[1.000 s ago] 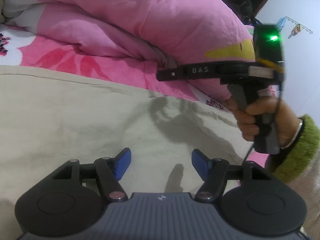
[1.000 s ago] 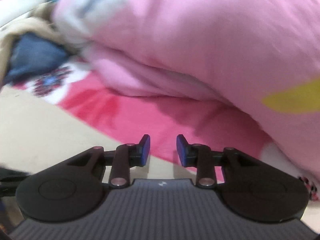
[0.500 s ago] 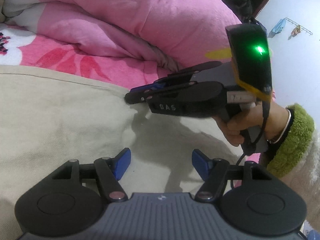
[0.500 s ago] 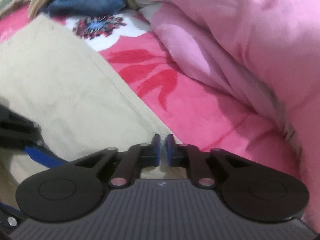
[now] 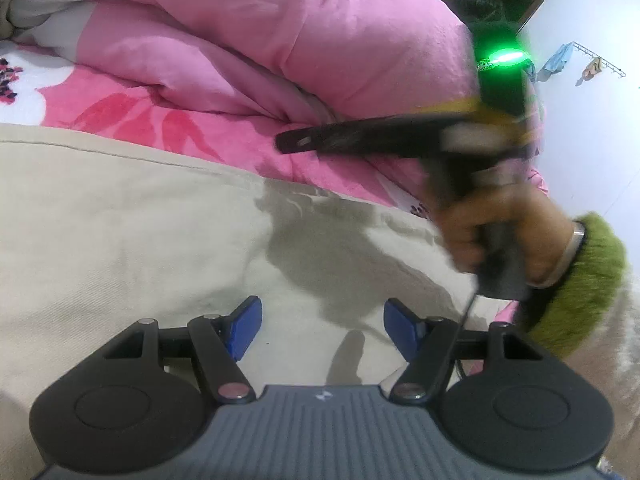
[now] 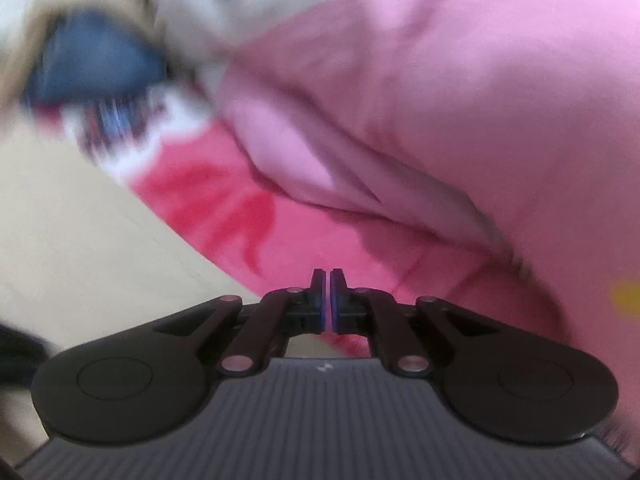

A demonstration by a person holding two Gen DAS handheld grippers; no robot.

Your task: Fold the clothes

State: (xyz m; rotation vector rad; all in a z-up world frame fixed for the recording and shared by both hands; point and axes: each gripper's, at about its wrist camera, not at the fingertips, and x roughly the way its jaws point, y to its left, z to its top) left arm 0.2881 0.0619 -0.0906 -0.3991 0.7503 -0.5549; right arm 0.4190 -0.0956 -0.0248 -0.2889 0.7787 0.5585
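A beige garment point(image 5: 120, 220) lies spread flat on the bed and fills the lower left wrist view. My left gripper point(image 5: 322, 316) hovers just over it, open, with nothing between its blue pads point(image 5: 244, 324). My right gripper point(image 5: 292, 144) shows side-on and blurred above the garment's far edge, held level by a hand point(image 5: 480, 224). In its own blurred view the right gripper point(image 6: 327, 280) is shut, its pads together with no cloth seen between them. It points over the pink sheet point(image 6: 240, 220), with the beige garment point(image 6: 80, 220) at the left.
A bulky pink quilt point(image 5: 320, 40) is heaped behind the garment on a pink floral sheet point(image 5: 160, 120). A dark blue cloth point(image 6: 92, 64) lies blurred at the far left. The arm's fuzzy green cuff point(image 5: 580, 280) is at the right. A white wall stands beyond.
The right gripper closed from slightly apart to shut, then rose from the garment's far edge and levelled out, swinging quickly. The left gripper stayed open and still.
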